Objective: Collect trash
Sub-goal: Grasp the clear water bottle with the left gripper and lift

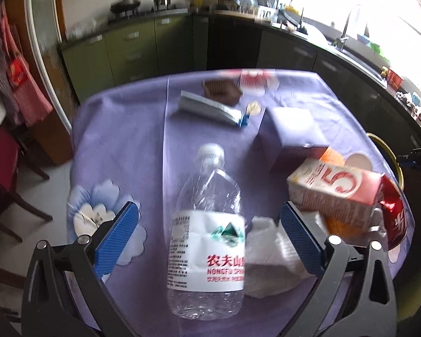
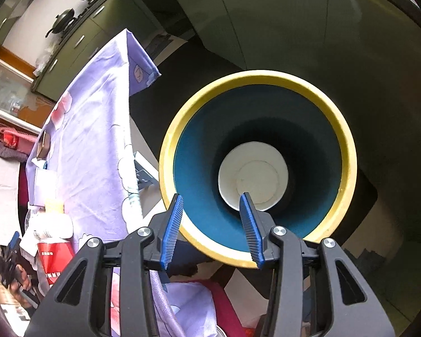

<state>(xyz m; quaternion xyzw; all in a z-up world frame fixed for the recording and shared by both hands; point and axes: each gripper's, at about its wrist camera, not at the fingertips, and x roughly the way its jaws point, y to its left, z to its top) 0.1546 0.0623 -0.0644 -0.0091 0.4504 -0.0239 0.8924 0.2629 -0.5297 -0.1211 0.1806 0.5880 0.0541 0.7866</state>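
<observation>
Open left tongs (image 1: 209, 234) straddle a clear water bottle (image 1: 207, 241) lying on the purple tablecloth (image 1: 132, 146).

left gripper (image 1: 209, 234): black angular arms, blue ribbed pads, silver round screws
right gripper (image 2: 213, 231): black arms with triangular cut-outs, blue ridged pads, silver screws

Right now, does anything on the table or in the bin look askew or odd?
Yes. The carton lies tilted, propped on other litter instead of flat on the tablecloth. The water bottle lies on its side, empty. A white cup sits upright in the bin.
</observation>
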